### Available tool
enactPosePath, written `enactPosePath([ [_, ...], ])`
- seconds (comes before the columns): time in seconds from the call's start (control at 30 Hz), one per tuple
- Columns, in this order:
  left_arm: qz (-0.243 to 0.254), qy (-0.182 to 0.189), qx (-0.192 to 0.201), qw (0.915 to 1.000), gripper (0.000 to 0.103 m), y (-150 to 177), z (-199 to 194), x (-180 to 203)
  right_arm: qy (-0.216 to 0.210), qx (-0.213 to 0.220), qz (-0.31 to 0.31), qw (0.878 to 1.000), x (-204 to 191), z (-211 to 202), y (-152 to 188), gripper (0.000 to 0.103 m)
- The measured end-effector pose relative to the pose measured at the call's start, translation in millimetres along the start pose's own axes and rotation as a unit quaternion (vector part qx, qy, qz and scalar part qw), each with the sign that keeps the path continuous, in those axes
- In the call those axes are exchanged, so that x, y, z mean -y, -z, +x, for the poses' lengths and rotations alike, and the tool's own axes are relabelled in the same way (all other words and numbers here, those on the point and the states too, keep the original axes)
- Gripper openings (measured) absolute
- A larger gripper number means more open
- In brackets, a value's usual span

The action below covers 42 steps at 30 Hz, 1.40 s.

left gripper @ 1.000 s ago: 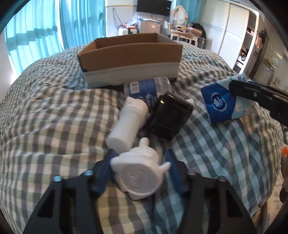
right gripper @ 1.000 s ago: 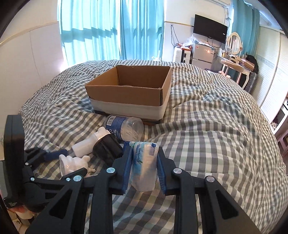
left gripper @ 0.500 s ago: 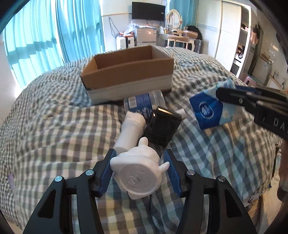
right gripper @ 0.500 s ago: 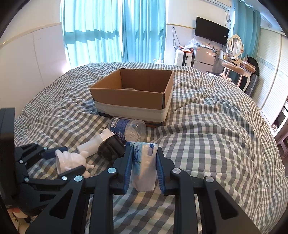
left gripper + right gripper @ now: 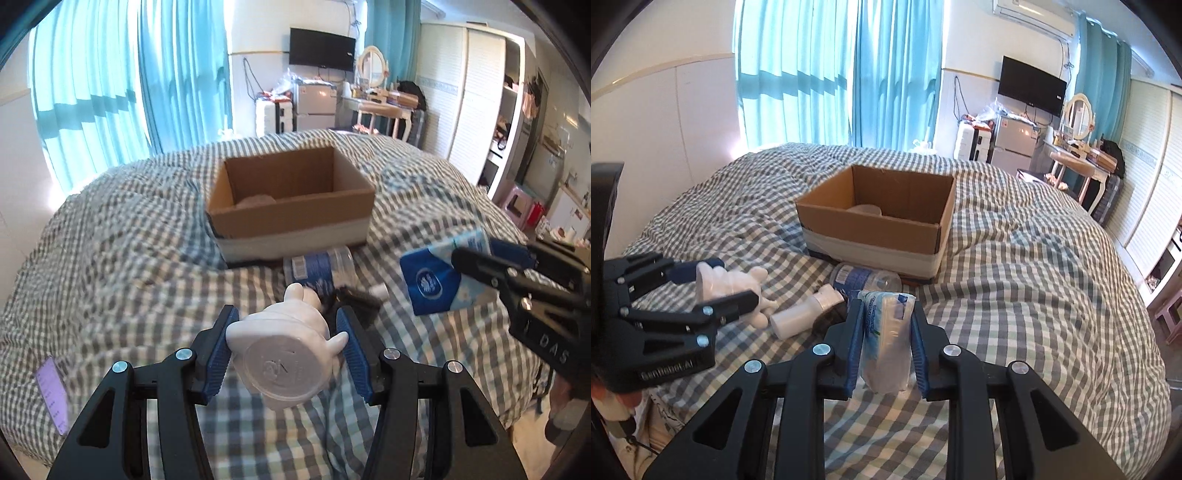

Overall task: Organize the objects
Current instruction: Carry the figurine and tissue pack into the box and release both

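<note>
My left gripper [image 5: 286,334] is shut on a white figurine [image 5: 284,350] and holds it above the checked bedspread; it also shows in the right wrist view [image 5: 731,286]. My right gripper [image 5: 884,314] is shut on a blue and white tissue pack [image 5: 886,336], which also shows in the left wrist view [image 5: 439,282]. An open cardboard box [image 5: 291,201] stands ahead on the bed [image 5: 875,218], with a pale object inside. A plastic water bottle [image 5: 864,278], a white bottle [image 5: 805,319] and a dark object [image 5: 360,301] lie in front of the box.
The bed [image 5: 1034,280] fills both views. A wardrobe [image 5: 476,99] and a dressing table [image 5: 384,107] stand beyond its far right side. Blue curtains [image 5: 834,74] hang behind. A purple tag [image 5: 53,395] lies on the bedspread at left.
Both grippers have lifted with their objects. The box interior now shows, and the bottles on the bed sit lower in view.
</note>
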State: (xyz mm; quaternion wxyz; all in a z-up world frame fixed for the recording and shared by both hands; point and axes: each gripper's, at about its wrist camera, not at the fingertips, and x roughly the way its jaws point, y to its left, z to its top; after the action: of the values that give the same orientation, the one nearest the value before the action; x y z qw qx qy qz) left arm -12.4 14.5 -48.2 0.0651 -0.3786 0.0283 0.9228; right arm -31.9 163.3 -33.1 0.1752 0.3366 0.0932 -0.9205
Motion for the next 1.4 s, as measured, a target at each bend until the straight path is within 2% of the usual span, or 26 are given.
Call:
enactPosePath([
  [0.23, -0.009, -0.002, 0.019, 0.9998, 0.056, -32, -9, -15, -0.017, 0.024, -0.015, 0.999, -9, -10, -24, 0.023],
  [0.4, 0.001, -0.010, 0.038, 0.9992, 0.056, -58, -9, -20, -0.008, 0.047, -0.025, 0.999, -6, -17, -51, 0.023],
  [0.73, 0.007, -0.017, 0.050, 0.9986, 0.056, -133, 28, -34, 0.003, 0.083, -0.033, 0.996, 10, -1, -123, 0.023],
  [0.9, 0.008, -0.013, 0.049, 0.9987, 0.056, -165, 59, -43, 0.004, 0.079, -0.028, 0.996, 22, 33, -159, 0.023],
  [1.13, 0.009, -0.009, 0.021, 0.9997, 0.056, -197, 127, -51, -0.002, 0.052, -0.022, 0.998, 39, 98, -194, 0.023],
  [1.27, 0.020, -0.009, -0.006, 0.9997, 0.056, -200, 167, -51, -0.025, 0.028, -0.013, 0.999, 52, 141, -207, 0.023],
  [1.4, 0.020, -0.002, -0.036, 0.9992, 0.056, -198, 205, -54, -0.022, 0.002, -0.018, 1.000, 59, 183, -210, 0.023],
])
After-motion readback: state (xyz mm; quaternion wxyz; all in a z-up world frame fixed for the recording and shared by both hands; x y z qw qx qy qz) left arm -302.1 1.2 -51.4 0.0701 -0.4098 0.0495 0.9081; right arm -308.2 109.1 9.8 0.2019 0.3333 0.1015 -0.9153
